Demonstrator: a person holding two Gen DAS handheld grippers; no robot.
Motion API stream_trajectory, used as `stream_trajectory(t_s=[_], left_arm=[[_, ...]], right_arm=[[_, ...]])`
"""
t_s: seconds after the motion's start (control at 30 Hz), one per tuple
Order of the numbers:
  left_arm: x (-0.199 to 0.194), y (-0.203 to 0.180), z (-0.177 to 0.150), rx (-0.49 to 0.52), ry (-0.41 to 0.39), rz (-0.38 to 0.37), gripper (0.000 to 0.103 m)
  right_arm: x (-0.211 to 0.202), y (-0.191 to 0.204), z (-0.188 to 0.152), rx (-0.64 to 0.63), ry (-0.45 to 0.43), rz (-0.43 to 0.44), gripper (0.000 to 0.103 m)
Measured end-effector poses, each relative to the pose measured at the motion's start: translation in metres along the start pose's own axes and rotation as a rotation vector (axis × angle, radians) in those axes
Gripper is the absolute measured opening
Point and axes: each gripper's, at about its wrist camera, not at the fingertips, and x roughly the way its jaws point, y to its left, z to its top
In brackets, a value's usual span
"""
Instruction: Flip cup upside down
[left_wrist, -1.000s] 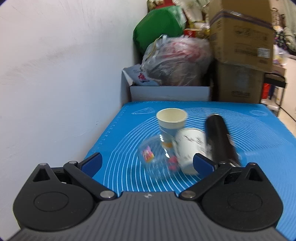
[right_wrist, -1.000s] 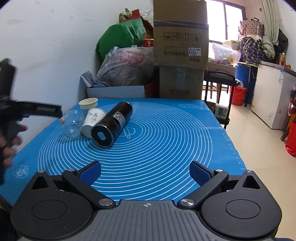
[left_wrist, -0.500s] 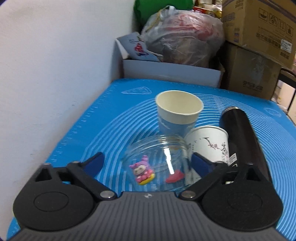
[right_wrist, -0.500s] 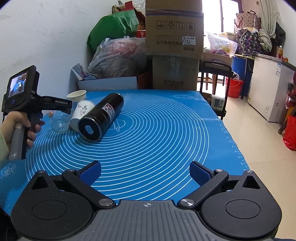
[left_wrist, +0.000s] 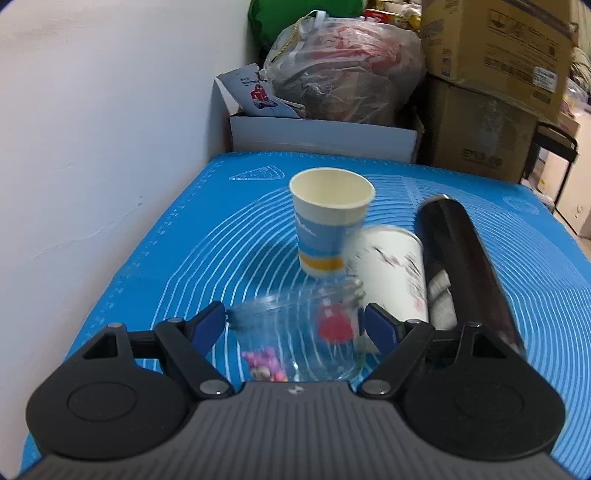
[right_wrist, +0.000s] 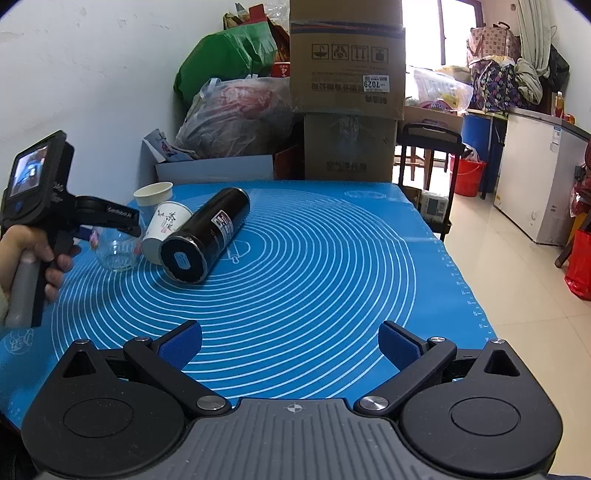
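Note:
A clear glass cup (left_wrist: 295, 339) with cartoon stickers stands upright on the blue mat (left_wrist: 221, 236). My left gripper (left_wrist: 295, 325) is open, with one finger on each side of the cup; contact cannot be told. In the right wrist view the cup (right_wrist: 118, 251) sits under the left gripper (right_wrist: 125, 225). An upright blue-and-white paper cup (left_wrist: 330, 221), a white paper cup on its side (left_wrist: 391, 269) and a black flask lying down (left_wrist: 465, 258) are just behind. My right gripper (right_wrist: 290, 343) is open and empty above the mat's near edge.
A white wall (left_wrist: 92, 129) runs close along the left. A white box (left_wrist: 321, 136), a plastic bag (left_wrist: 343, 70) and cardboard boxes (left_wrist: 491, 74) stand behind the table. The table's right edge (right_wrist: 461, 280) drops to a tiled floor.
My left gripper has moved forward and its fingers have come in around the glass cup. The right gripper has stayed still.

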Motion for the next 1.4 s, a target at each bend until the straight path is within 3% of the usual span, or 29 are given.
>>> stream_trajectory(t_s=[0.6, 0.87, 1.4], left_arm=[[-0.124, -0.025, -0.085, 0.038, -0.005, -0.104, 0.08], [-0.129, -0.034, -0.102, 0.073, 0.012, -0.097, 0.08], [-0.116, -0.037, -0.094, 0.088, -0.023, -0.1, 0.081]], right_arm=[[-0.031, 0.01, -0.002, -0.022, -0.036, 0.033, 0.103], [-0.037, 0.009, -0.005, -0.022, -0.038, 0.031, 0.103], [-0.033, 0.008, -0.008, -0.022, -0.022, 0.026, 0.103]])
